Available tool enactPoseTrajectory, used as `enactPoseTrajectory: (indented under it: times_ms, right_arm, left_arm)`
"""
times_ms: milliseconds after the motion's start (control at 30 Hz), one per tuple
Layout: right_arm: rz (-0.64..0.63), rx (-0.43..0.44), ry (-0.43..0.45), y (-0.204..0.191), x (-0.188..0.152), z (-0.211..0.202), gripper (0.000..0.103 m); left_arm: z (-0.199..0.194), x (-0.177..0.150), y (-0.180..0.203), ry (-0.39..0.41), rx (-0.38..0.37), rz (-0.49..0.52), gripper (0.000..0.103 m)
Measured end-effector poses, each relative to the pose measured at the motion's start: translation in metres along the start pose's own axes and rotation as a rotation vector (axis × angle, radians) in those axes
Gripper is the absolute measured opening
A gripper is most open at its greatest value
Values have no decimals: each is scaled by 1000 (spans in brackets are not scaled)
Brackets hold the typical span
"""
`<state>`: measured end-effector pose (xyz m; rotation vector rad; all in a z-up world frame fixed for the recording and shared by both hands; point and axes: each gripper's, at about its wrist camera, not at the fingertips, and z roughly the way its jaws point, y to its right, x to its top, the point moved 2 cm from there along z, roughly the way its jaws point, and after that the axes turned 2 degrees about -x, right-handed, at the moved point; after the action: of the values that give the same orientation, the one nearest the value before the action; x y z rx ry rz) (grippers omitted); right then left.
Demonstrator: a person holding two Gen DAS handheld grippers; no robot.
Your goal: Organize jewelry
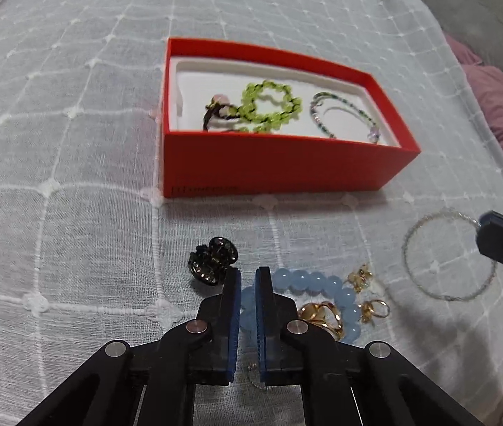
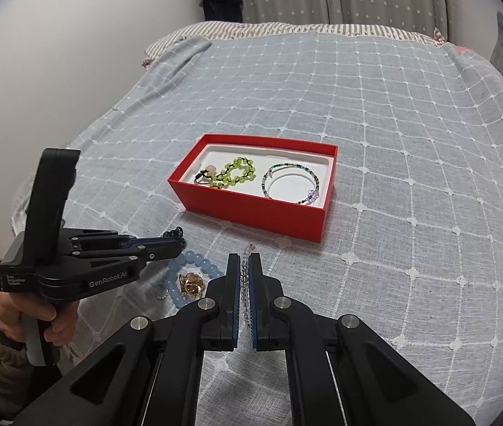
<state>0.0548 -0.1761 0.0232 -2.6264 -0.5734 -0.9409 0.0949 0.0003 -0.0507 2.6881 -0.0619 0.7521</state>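
A red box (image 1: 287,167) (image 2: 251,213) lies on the bed and holds a green bead bracelet (image 1: 269,106) (image 2: 237,174) and a thin multicolour bracelet (image 1: 343,113) (image 2: 290,184). In front of it lie a black hair clip (image 1: 212,259) (image 2: 175,232), a blue bead bracelet (image 1: 315,280) (image 2: 194,262) and gold rings (image 1: 322,314) (image 2: 191,284). My left gripper (image 1: 248,277) (image 2: 181,245) is shut over the blue bracelet's left side. Blue beads show in the slit, and I cannot tell whether they are pinched. My right gripper (image 2: 245,259) is shut on a thin clear bracelet (image 1: 405,255) (image 2: 248,248).
Gold earrings (image 1: 361,277) lie right of the blue bracelet, and a small ring (image 2: 161,293) lies by its near side. A grey-blue grid cover (image 2: 393,142) spreads over the bed. Purple bedding (image 1: 499,106) lies at the right. A hand (image 2: 38,316) holds the left gripper near the bed's front-left edge.
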Motion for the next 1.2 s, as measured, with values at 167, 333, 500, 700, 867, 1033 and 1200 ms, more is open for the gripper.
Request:
enactPoseTrajectory:
  times_ms: [167, 333, 500, 700, 867, 1033, 1200]
  right_arm:
    - [-15, -5, -1, -4, -2, 1, 4]
    - [-26, -12, -5, -7, -3, 3, 4]
    - [-31, -13, -5, -8, -3, 3, 4]
    - [-35, -14, -4, -9, -4, 3, 4]
    - [-38, -13, -3, -10, -4, 4, 4]
    - [-30, -14, 0, -10, -4, 2, 4]
    - [-32, -2, 6, -11, -4, 0, 4]
  left_arm:
    - [3, 4, -3, 13, 27, -31, 25]
    - [8, 11, -3, 27, 22, -39, 24]
    - [6, 11, -9, 45, 8, -76, 24]
    - [2, 11, -15, 74, 39, -90, 29]
    - [4, 10, -14, 70, 38, -40, 29]
    - [6, 13, -22, 80, 48, -30, 30]
    - [4, 10, -19, 87, 81, 21, 31]
